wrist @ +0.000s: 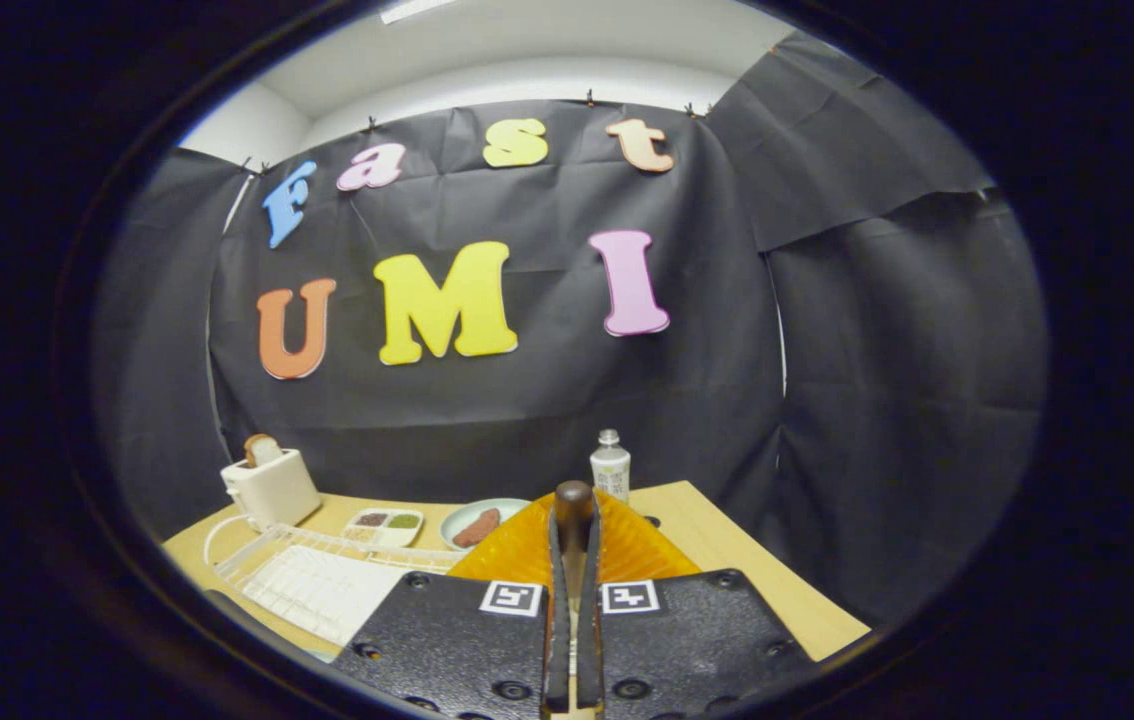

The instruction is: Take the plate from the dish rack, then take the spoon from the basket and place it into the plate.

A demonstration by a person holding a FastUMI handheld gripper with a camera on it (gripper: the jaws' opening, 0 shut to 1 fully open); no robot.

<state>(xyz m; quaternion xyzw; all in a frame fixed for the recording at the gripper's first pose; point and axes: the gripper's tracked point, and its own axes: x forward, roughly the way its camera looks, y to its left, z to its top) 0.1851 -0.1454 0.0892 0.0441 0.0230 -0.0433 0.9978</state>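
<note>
**Spoon handle clamped between the fingers above the orange plate**

A light wooden table [727,545] is seen across the lower part of the gripper view, set against the black cloth wall.

The orange plate [512,550], ribbed and translucent, is seen just ahead of the fingers, lying on the table directly beyond and beneath them. Its rim spreads from about 10 o'clock to 2 o'clock of the fingertips.

A white wire dish rack [312,580] is seen at about 9 o'clock of the fingers, resting on the table with its wires running away from the camera.

A cream toaster [270,487] is placed at about 10 o'clock, beyond the rack, with a slice of bread [258,448] standing upright in its slot.

A pale green dish [480,522] holding a reddish-brown piece of food is seen at 11 o'clock, just behind the plate's rim. Beside it, toward the rack, a small white divided tray [384,526] with dark and green fillings is laid.

A small bottle [611,466] stands upright at about 1 o'clock, beyond the plate.

The gripper [572,600] is closed on the spoon [573,510]: both fingers are pressed against its slim handle. The spoon's long axis is aligned with the fingers, pointing toward 12 o'clock, and its dark rounded end stands clear of the fingertips over the plate. Whether the bowl or the handle end is the one showing cannot be told.
</note>
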